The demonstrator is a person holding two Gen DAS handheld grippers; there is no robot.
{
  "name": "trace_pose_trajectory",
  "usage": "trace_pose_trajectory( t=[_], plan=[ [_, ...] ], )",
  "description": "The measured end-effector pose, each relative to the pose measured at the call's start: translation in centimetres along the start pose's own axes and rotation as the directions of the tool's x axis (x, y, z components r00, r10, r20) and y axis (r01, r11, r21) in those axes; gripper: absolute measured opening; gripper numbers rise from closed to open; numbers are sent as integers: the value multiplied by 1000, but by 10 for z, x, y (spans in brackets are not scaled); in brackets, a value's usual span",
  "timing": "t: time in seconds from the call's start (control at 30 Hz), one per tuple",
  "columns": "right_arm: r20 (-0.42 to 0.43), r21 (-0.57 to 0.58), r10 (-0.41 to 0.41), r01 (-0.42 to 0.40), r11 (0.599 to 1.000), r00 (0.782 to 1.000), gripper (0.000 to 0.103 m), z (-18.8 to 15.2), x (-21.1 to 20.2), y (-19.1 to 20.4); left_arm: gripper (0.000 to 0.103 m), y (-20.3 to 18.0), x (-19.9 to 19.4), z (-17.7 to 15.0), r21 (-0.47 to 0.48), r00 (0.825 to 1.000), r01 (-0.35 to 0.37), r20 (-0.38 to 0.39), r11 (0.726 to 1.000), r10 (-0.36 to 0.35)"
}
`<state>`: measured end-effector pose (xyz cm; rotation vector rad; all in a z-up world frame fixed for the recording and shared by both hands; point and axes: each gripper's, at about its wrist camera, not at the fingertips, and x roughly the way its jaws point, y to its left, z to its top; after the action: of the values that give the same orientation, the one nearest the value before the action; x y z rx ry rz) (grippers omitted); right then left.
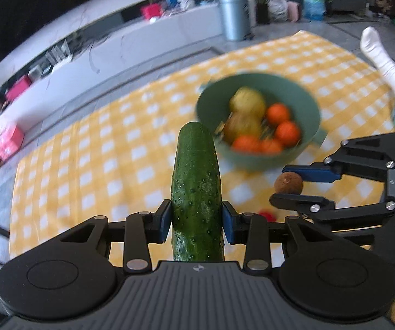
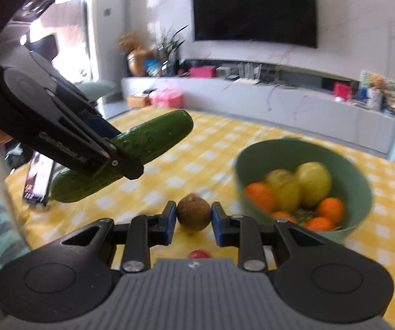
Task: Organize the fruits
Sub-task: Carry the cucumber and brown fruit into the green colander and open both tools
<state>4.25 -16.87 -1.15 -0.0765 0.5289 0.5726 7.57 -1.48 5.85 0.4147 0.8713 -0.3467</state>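
Note:
My left gripper (image 1: pixel 196 220) is shut on a green cucumber (image 1: pixel 196 187) and holds it in the air above the yellow checked cloth (image 1: pixel 93 148); the cucumber also shows in the right wrist view (image 2: pixel 153 140). My right gripper (image 2: pixel 193 220) is shut on a brown kiwi (image 2: pixel 193 214), which also shows in the left wrist view (image 1: pixel 288 183). A green bowl (image 1: pixel 255 159) holding oranges and yellow-green fruits stands ahead; it also shows in the right wrist view (image 2: pixel 359 187).
A small red fruit (image 2: pixel 199 254) lies on the cloth under my right gripper. A phone (image 2: pixel 36 181) stands at the cloth's left edge. A socked foot (image 1: pixel 378 55) rests at the far right. A grey bin (image 1: pixel 234 16) and TV bench stand behind.

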Motion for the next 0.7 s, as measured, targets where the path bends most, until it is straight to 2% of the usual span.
trace_pose_trajectory(
  t=[0.2,0.37,0.53,0.7],
  plan=[
    [49,85,-81,77,993,995,24,12,-11,-37,42,-22,9,46,64,999,26,41,998,-29],
    [68,111,-135,127,986,988,24,20,-11,-65,42,-37,28,78,120,998,11,60,993,-19],
    [50,127,-161,153,980,986,24,29,7,-94,42,-46,59,108,164,999,8,30,986,-13],
    [12,118,-173,171,978,985,24,35,30,-118,42,-49,100,126,209,999,17,-38,978,-9]
  ],
)
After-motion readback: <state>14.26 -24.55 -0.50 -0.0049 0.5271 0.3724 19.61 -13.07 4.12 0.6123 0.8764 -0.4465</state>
